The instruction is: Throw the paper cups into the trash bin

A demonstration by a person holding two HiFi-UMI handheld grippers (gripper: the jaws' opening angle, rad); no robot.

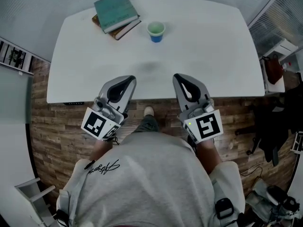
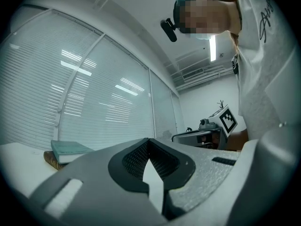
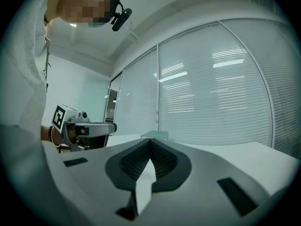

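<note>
One paper cup, blue outside and pale green inside, stands upright on the white table, right of a stack of books. My left gripper and right gripper are side by side over the table's near edge, pointing toward the cup and well short of it. Both are shut with nothing between the jaws. In the left gripper view the left gripper has its jaw tips meeting, and so does the right gripper in the right gripper view. The cup is hidden in both gripper views.
Two stacked books, a teal one on top, lie at the table's far left corner, also seen as books. A brown bag and dark gear sit on the wooden floor to the right. Blinds cover the glass wall behind the table.
</note>
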